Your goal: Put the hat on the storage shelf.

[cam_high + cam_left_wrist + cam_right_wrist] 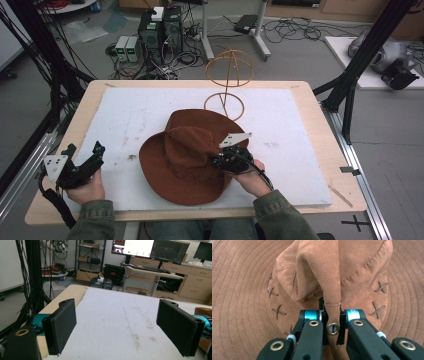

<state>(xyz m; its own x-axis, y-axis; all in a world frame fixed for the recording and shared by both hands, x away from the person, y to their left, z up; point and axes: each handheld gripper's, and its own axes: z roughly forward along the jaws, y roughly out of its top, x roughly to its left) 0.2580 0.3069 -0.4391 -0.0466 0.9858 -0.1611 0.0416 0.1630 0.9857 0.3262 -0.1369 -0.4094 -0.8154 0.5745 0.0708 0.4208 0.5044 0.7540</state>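
A brown suede wide-brimmed hat [185, 155] lies on the white board [280, 125] at mid table. My right gripper [227, 159] rests over the hat's right side and is shut on a pinched fold of the crown [332, 292], which runs down between the jaws in the right gripper view. Cross stitches mark the crown's base on both sides. My left gripper [92, 159] is held at the table's front left corner, well apart from the hat. It is open, with nothing between its black pads [62, 327], and it looks out over the bare board.
A thin orange wire hat stand [227, 75] stands at the back of the board, just behind the hat. Black frame posts [360, 55] rise at both sides of the table. Computers and cables crowd the floor beyond the far edge.
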